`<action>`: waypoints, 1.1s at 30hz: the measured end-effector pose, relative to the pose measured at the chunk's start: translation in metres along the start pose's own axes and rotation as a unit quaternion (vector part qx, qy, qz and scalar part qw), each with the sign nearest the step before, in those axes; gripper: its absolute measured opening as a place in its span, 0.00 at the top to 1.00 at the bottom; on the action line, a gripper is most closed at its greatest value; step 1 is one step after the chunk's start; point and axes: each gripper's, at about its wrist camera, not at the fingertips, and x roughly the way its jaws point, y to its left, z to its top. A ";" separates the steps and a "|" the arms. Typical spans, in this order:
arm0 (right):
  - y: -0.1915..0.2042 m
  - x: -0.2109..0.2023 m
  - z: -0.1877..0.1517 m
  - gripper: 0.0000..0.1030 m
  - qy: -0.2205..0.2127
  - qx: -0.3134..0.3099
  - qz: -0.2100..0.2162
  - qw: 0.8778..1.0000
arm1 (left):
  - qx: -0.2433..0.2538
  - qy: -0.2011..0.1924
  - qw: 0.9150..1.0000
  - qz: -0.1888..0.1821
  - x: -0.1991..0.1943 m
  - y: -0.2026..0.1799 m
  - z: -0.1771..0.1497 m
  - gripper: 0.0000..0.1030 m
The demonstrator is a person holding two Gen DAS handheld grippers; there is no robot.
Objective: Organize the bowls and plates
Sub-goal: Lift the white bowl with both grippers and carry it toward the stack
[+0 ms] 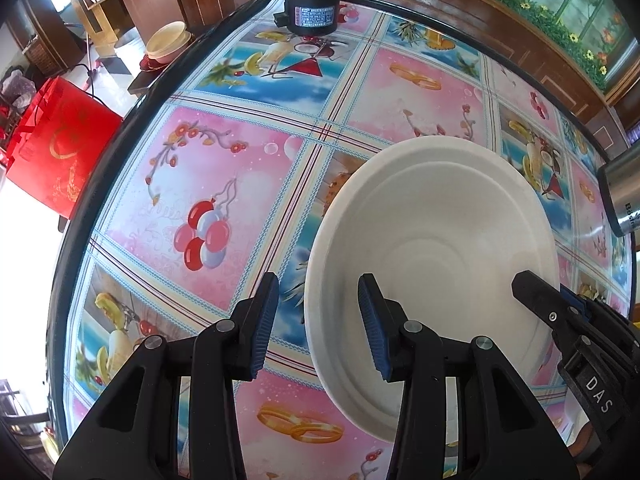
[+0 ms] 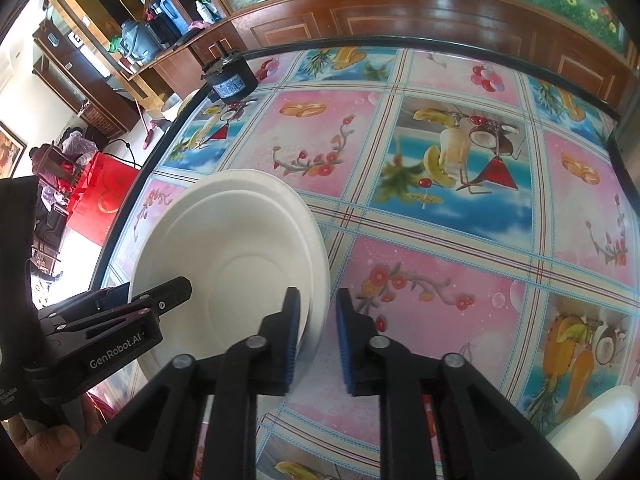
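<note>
left wrist view: our left gripper point(image 1: 318, 326) has its jaws apart, straddling the near-left rim of the white plates point(image 1: 432, 248). nothing clamped yet; one blue pad sits over the plate's inside, the other over the tablecloth point(image 1: 224, 184) outside the rim. the plates lie on the round table, toward its near side. there look to be two, one nested in the other, judging by the doubled rim line.

right wrist view: our right gripper point(image 2: 318, 338) straddles the opposite rim of the same plates point(image 2: 236, 248), jaws apart with a narrower gap, and the rim edge shows between the pads. we cannot tell whether the pads touch it. another white dish point(image 2: 600, 436) shows at the lower right corner, well apart from the stack; whether bowl or plate we cannot say.

also noted: a small black motor point(image 1: 312, 10) at the far edge, a metal cylinder point(image 1: 622, 196) at the right edge, a red bag point(image 1: 60, 152) off the table.

our read: we are at the grasp step, both grippers positioned on the stack, neither closed. next move calls for closing on the rim, both sides evenly, then lifting level so the nested plates do not slide apart. where the stack belongs is not shown.
</note>
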 end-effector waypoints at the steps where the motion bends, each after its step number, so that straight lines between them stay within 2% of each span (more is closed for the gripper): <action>1: 0.000 0.000 0.000 0.90 0.001 0.000 0.001 1.000 | 0.002 0.000 1.000 0.002 0.001 -0.001 0.000 0.60; 5: 0.000 -0.001 -0.003 0.91 0.002 -0.004 0.003 1.000 | 0.010 -0.004 1.000 0.000 0.001 -0.005 -0.002 0.62; 7: 0.001 -0.003 -0.005 0.92 0.001 -0.006 0.004 1.000 | 0.012 -0.006 1.000 -0.001 -0.001 -0.007 -0.004 0.77; 11: 0.002 -0.005 -0.009 0.92 0.001 -0.010 0.001 1.000 | 0.017 -0.011 1.000 0.000 -0.004 -0.009 -0.008 0.80; 33: 0.006 -0.046 -0.055 0.92 -0.008 0.023 0.017 1.000 | 0.035 -0.044 0.998 -0.016 -0.061 -0.011 -0.058 0.81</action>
